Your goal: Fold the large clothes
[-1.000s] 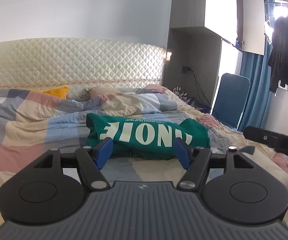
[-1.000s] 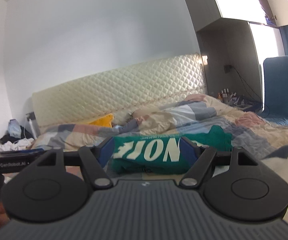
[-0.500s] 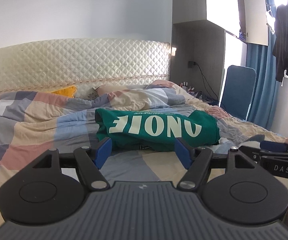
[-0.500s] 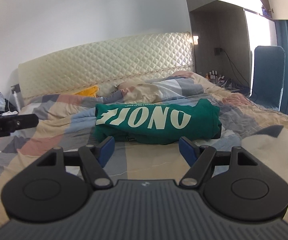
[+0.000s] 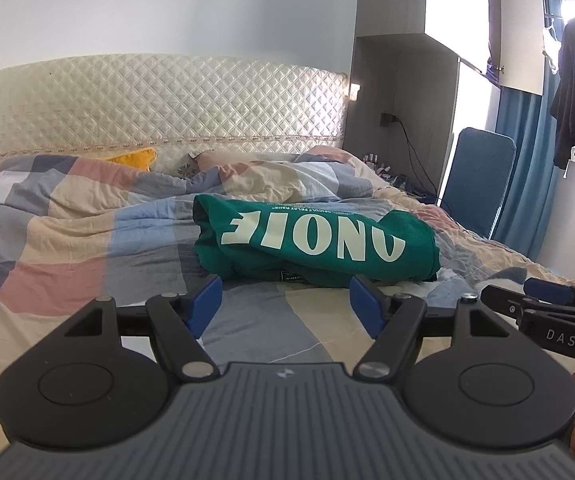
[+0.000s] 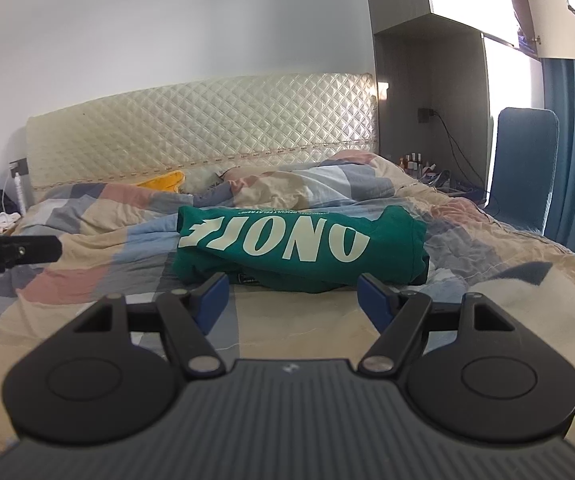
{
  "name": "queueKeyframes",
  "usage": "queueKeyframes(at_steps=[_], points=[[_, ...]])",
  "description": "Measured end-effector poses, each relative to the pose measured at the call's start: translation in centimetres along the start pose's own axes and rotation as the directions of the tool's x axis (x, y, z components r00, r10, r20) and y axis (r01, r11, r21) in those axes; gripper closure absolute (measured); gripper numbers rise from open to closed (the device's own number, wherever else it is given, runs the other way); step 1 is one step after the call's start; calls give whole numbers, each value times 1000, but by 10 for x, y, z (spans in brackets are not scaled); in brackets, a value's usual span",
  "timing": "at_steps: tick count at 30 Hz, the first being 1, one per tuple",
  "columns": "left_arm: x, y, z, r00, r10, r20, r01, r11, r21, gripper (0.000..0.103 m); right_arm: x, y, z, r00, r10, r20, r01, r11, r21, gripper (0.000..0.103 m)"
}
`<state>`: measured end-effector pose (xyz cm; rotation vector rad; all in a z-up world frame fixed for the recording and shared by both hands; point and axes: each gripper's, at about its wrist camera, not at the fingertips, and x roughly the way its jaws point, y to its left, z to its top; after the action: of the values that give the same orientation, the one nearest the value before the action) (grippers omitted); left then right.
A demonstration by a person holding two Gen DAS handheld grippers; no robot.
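My left tongs (image 5: pixel 285 304) & right tongs (image 6: pixel 292 300) both stood apart, empty; folded green shirt (image 5: pixel 311 240) lay just ahead on the quilt (image 5: pixel 67 248).

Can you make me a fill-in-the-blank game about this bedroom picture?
1. The shirt lying on the bed is the colour ____.
2. The big letters printed on the shirt are ____.
3. The fingers of the right gripper stand ____, with nothing between them.
4. The chair beside the bed is ____.

Missing words: green; white; open; blue
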<state>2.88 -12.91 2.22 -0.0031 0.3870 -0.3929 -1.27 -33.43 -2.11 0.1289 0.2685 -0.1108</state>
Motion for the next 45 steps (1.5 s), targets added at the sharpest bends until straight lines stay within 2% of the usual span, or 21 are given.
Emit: queueKeyframes(at_steps=[3,4,7,11,18,27,28,30,45], points=[[2,-3,-1,1000,8,-6,-8,1000,13,27,-1,0,-1,1000,0,-4,0,1000,4,29],[2,-4,0,1000,6,-7,-6,1000,16,24,-2,1,-1,1000,-3,-3,3,1000,3,29],[2,-6,0,1000,-15,-9,15,1000,22,6,-2,-1,-1,1000,-2,-5,2,1000,13,27],[4,-7,1,1000,-3,-12,3,1000,29,2,-3,-4,-2,1000,-4,-5,5,1000,26,26],[4,-12,0,1000,-14,-27,16,999,46,1,-4,-7,-1,1000,-18,0,18,999,35,26],[5,-10,0,1000,12,-23,-12,1000,23,0,-5,-4,-1,999,-31,9,31,999,13,25],[5,-10,-1,1000,15,-24,-15,1000,20,0,-5,-5,-1,1000,-29,7,29,999,20,22],[5,-13,-2,999,27,-22,-27,999,30,0,-5,-6,-2,1000,-29,8,29,999,45,1],[-1,-17,1,999,41,-28,-40,999,14,0,-9,0,-3,999,-44,20,44,999,20,0]])
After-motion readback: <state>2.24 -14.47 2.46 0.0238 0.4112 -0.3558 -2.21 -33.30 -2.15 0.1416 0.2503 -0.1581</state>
